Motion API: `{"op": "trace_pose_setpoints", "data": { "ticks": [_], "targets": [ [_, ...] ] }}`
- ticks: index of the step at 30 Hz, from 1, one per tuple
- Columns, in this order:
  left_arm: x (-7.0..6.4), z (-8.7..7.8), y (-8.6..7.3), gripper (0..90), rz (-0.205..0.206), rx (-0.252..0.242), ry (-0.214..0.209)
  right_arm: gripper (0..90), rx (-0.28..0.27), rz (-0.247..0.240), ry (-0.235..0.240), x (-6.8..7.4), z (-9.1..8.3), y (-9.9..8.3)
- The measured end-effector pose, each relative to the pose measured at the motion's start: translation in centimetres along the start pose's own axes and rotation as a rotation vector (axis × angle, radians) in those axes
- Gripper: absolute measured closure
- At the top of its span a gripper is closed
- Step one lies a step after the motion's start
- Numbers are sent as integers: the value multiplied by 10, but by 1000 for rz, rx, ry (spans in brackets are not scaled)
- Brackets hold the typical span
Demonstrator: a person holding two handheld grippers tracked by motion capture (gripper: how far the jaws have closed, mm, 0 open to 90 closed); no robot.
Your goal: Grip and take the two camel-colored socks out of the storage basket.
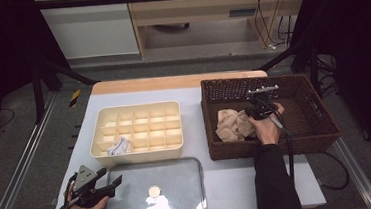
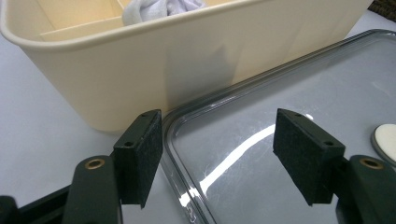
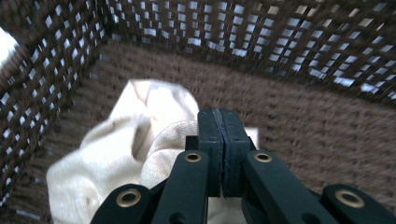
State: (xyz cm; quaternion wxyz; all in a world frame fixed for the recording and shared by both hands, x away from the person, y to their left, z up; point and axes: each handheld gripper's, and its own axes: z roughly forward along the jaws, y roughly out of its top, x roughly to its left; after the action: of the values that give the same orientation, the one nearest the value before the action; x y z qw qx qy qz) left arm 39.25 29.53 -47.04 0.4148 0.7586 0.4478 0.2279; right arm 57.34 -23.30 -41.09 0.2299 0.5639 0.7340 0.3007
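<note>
In the high view a beige crumpled cloth lies at the left of a dark wicker basket. My right gripper is down inside the basket at the cloth's right edge. The right gripper view shows my right gripper shut, pads pressed together just over the beige cloth; no fabric shows between them. A cream divided box holds a white cloth in a front-left cell. My left gripper is open at the left corner of a clear lid. Its jaws straddle the clear lid's rim, close to the cream box wall.
The lid has a round pale knob in its middle, seen at the right edge as the pale knob. The white cloth peeks over the box rim. Basket walls close in around the right gripper. Metal rails run along both table sides.
</note>
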Motion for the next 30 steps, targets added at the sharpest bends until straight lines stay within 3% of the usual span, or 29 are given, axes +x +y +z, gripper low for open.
{"op": "trace_pose_setpoints", "data": {
  "ticks": [6,13,18,23,25,28,30],
  "targets": [
    [0,0,0,328,-3,-1,-1,898,-120,-3,-5,1,-15,5],
    [0,0,0,328,1,1,-1,899,-185,-30,10,6,-32,12],
    [-1,1,0,328,3,2,-3,898,-157,-38,23,9,-25,11],
    [1,0,0,328,-1,2,-2,888,-89,-39,48,17,-1,11],
    [1,0,0,328,-3,2,-4,835,-27,-39,65,19,7,10],
    [0,0,0,328,0,0,-3,761,-24,-44,55,18,7,9],
    [0,0,0,328,-3,2,-3,688,-57,-43,54,16,0,9]
  ]
}}
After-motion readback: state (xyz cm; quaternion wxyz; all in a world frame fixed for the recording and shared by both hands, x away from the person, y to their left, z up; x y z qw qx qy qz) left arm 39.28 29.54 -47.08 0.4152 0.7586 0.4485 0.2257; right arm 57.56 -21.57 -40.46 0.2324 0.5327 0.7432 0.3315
